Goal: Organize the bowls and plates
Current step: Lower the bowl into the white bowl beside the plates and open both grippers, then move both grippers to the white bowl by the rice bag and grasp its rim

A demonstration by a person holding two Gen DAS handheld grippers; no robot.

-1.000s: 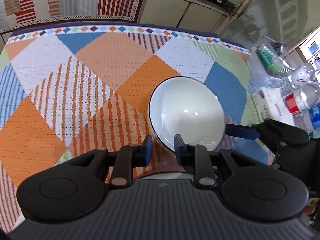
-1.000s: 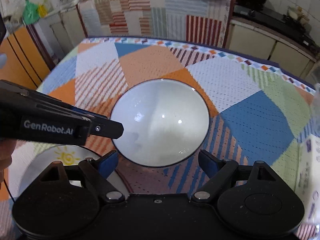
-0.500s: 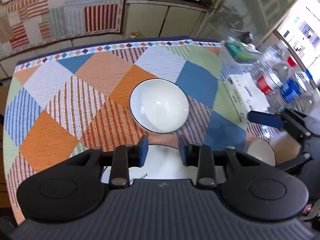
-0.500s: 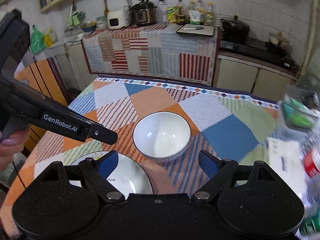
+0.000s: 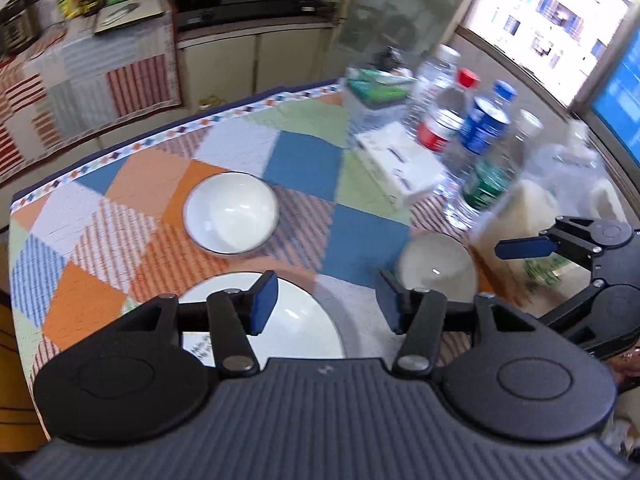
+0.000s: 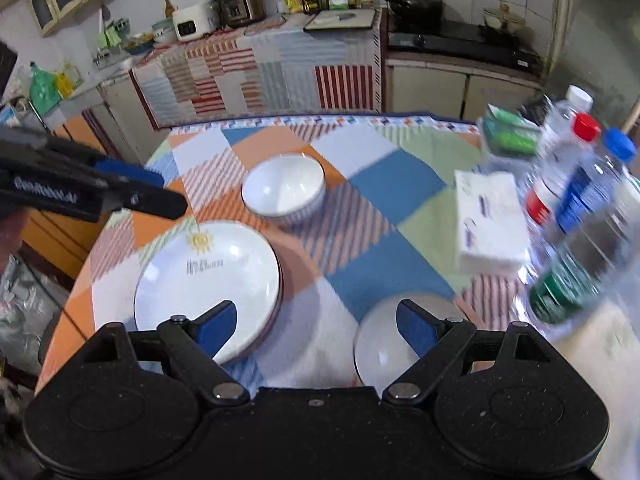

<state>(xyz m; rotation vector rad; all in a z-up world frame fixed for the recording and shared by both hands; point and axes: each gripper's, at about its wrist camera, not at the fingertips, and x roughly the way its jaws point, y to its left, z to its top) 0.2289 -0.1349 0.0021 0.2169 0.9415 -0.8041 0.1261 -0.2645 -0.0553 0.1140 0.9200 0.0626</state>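
A white bowl with a dark rim [image 5: 231, 213] [image 6: 283, 189] sits mid-table on the patchwork cloth. A white plate with a sun print [image 6: 206, 280] [image 5: 298, 328] lies near the front left. A second, smaller bowl [image 5: 437, 266] [image 6: 400, 340] sits at the front right. My left gripper [image 5: 326, 306] is open and empty, raised above the plate's right edge. My right gripper [image 6: 316, 326] is open and empty, raised above the cloth between the plate and the small bowl. The right gripper also shows in the left wrist view [image 5: 560, 264].
Several water bottles [image 6: 576, 184] [image 5: 468, 128] and a white tissue box [image 6: 490, 222] [image 5: 400, 164] stand along the table's right side, with a clear box of green items [image 6: 510, 136] behind. Kitchen cabinets and a counter lie beyond the far edge.
Both grippers have pulled up and back from the large bowl, which stays on the cloth. My left gripper's jaws have opened wide. The plate, small bowl and bottles have come into view.
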